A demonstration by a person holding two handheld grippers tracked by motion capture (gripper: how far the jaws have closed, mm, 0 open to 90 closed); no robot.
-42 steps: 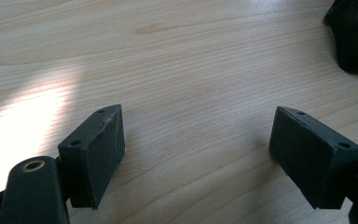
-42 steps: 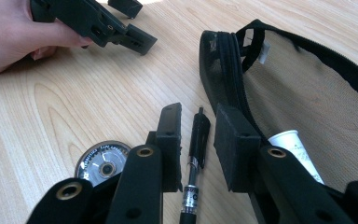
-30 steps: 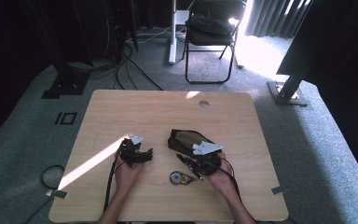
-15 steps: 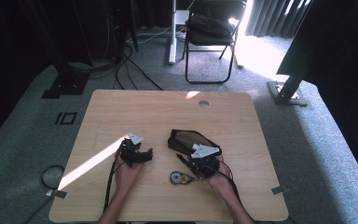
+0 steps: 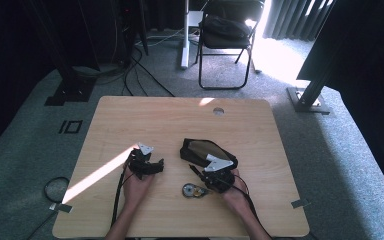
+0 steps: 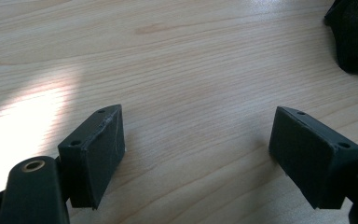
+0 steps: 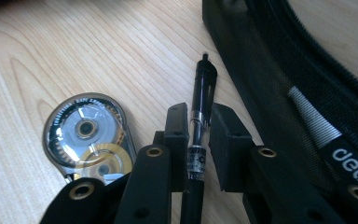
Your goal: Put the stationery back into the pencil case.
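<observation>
Overhead, the right gripper (image 5: 206,181) lies just near-side of the black pencil case (image 5: 202,151); the left gripper (image 5: 147,165) sits well left of it.

Left gripper view: jaws wide apart over bare table (image 6: 191,60).

Right gripper view: jaws, just closing, clamp a black pen (image 7: 199,122) beside the case (image 7: 279,84); correction-tape dispenser (image 7: 86,135) left.

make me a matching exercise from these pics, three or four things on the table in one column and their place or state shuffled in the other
Things:
1. slim black pen
2. round clear correction-tape dispenser
3. black zipped pencil case
4. left gripper

Places or states:
A. jaws wide apart over bare wood
B. lying flat on the wooden table, beside the right gripper
C. clamped between two black jaws
D. lying just beyond the right hand

Pairs: 1-C, 2-B, 3-D, 4-A
</observation>
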